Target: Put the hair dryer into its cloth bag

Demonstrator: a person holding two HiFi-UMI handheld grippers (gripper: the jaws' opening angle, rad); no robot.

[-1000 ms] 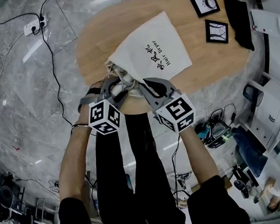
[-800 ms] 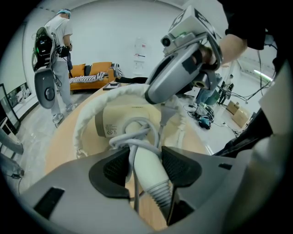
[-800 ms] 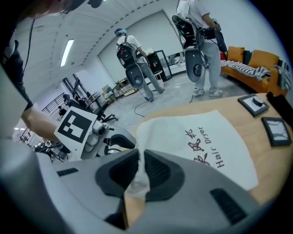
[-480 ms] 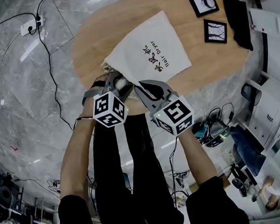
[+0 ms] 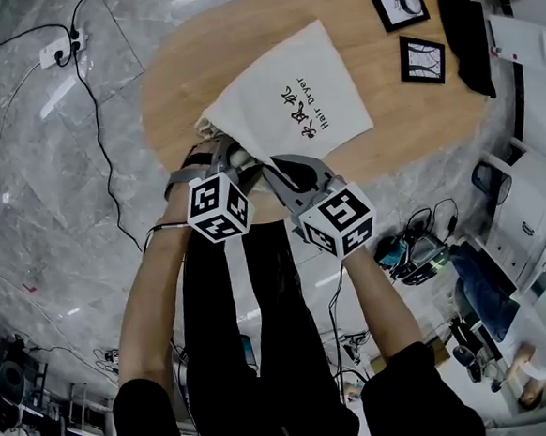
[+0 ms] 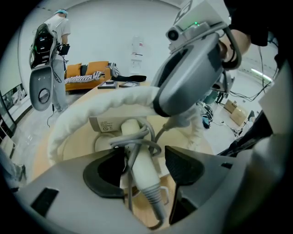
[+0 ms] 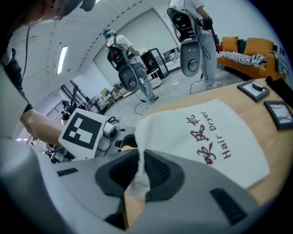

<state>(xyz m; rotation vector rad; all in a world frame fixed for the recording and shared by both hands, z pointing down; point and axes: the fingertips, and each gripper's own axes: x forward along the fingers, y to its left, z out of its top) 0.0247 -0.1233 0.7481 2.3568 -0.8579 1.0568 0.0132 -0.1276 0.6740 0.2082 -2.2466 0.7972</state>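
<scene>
My left gripper (image 6: pixel 144 167) is at the mouth of the cloth bag (image 5: pixel 292 103), low and centre in the left gripper view. Its jaws have just been opening and now stand apart. Between them lies the tail end of the white hair dryer (image 6: pixel 139 169) with its grey cord (image 6: pixel 132 137) looped over it, and neither pad is pressing on it. The rest of the dryer reaches back under the bag's raised rim (image 6: pixel 110 103), so I judge it mostly inside, with the handle end and cord left at the opening.

My right gripper (image 7: pixel 141 169) is closed on the edge of the bag, a fold of white cloth pinched between the pads, and it holds the mouth up as an arch. The printed panel lies flat on the wooden table (image 5: pixel 416 126) toward the upper middle of the head view.

To finish this well I should keep the right pinch high and firm so the mouth stays wide. The left jaws should nudge the handle end further in without snagging the cord loops, which could drag the dryer back out when I pull away.
</scene>
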